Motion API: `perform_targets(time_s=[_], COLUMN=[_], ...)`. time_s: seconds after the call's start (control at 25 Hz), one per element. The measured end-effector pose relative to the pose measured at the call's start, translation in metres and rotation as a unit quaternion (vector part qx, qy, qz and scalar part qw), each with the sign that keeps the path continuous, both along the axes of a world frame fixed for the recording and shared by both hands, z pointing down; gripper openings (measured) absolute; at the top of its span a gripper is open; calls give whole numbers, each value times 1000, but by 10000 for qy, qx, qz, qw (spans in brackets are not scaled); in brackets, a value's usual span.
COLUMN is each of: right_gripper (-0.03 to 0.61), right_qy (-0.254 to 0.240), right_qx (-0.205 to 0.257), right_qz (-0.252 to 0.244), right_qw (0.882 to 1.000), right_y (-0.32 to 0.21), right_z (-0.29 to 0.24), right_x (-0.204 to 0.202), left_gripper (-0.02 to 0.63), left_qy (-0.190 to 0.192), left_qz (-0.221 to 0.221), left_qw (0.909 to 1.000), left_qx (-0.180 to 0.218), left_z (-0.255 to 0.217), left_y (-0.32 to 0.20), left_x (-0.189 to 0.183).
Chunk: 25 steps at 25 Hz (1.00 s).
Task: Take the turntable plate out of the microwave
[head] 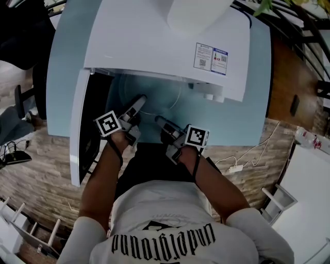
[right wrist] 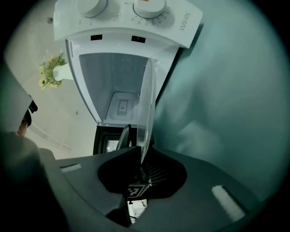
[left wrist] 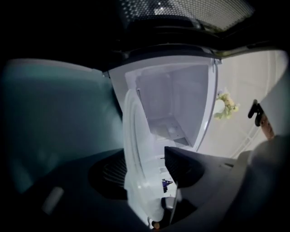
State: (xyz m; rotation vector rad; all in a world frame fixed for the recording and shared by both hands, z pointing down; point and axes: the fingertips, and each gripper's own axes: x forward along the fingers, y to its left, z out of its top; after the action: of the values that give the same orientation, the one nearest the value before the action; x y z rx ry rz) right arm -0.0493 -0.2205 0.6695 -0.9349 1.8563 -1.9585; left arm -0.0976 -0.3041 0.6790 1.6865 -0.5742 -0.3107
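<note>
Currently, the glass turntable plate [head: 154,98] is outside the white microwave [head: 154,36]. It sits just in front of the open cavity and above the light-blue table [head: 242,124]. Your right claw [head: 160,121] is pinching the plate's near rim: the right gripper view shows the glass edge-on, running down into the narrow gap between the jaws, with both pads against it. Your left claw [head: 140,100] stands spread wide. The left gripper view shows the rim passing between its jaws, close to one and clear of the other, so there is no clamp on that side. Whether the glass touches the nearer jaw cannot be told. The microwave door [head: 77,134] hangs fully open at the head view's left. The cavity behind the plate shows pale walls and floor. The control knobs [right wrist: 149,7] sit on the panel beside the cavity, and a printed label [head: 211,58] lies on the microwave's top. A white vase of pale flowers [right wrist: 53,72] stands off to one side of the microwave.
</note>
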Motion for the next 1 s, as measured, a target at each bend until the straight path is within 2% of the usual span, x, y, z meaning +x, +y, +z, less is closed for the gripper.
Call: perform_targets(time_s=[0.12, 0.16, 0.28, 0.32, 0.52, 0.64, 1.0], right_gripper=[40, 40, 40, 40, 43, 43, 43], right_qy=[61, 39, -3, 1, 66, 33, -5], right_qx=[-25, -43, -27, -30, 194, 154, 464], right_qz=[-103, -110, -138, -146, -283, -332, -326], right_qw=[9999, 9999, 9999, 9999, 9994, 9993, 9984], right_y=[10, 13, 17, 19, 20, 29, 62], right_z=[1, 0, -2, -2, -9, -11, -42], right_x=[3, 3, 3, 3, 3, 0, -7], left_gripper=[278, 257, 113, 100, 91, 87, 80], left_qy=[223, 246, 271, 296, 580, 677, 894], left_qz=[49, 37, -15, -28, -229, -286, -229], left_qw=[9996, 9995, 9992, 9991, 9974, 9967, 9957], left_qx=[-160, -200, -287, -293, -350, -337, -89], left_z=[3, 4, 9, 9, 5, -1, -44], left_y=[1, 1, 4, 5, 11, 19, 50], left_x=[4, 4, 2, 1, -1, -5, -9])
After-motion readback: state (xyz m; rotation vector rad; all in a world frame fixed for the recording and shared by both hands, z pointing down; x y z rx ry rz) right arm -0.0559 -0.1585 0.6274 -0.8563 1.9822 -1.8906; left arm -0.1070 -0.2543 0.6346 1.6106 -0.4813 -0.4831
